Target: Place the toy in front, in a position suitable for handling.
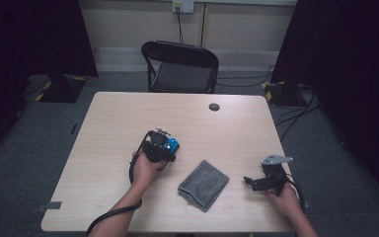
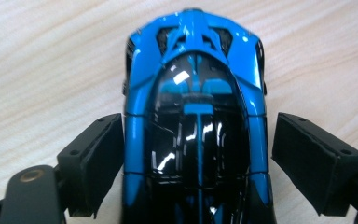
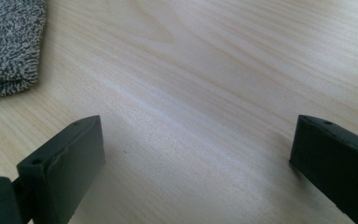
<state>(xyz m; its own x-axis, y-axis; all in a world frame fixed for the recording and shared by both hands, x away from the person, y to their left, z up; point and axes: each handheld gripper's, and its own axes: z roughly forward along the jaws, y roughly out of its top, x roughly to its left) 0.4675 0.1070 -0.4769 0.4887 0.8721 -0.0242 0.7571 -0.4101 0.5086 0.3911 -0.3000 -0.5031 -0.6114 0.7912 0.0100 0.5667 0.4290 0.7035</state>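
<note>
A pale wood-grain table (image 1: pixel 128 113) stood on grey carpet, with a black folding chair (image 1: pixel 182 66) pushed up at its far side and dark curtains to either hand. Over the middle of it, the left gripper (image 2: pixel 196 154) had its two matte black, blocky jaws standing apart on either side of a toy car (image 2: pixel 196 116), and a sliver of bare wood showed between the right pad and the car's flank, so nothing was clamped. The car was glossy, blue over black, smooth and rounded like a teardrop, with a dark glazed canopy and a thin blue stripe down its spine; its long axis ran straight out from between the jaws, the tapered vented end pointing away from the gripper. It rested on the tabletop. Out beyond that gripper, toward the person's right, lay a folded grey cloth (image 1: pixel 203 184), nubbly and soft-edged. Farther right again, the right gripper (image 3: pixel 196 154) hung low over bare wood, its jaws spread wide with nothing between them.
</note>
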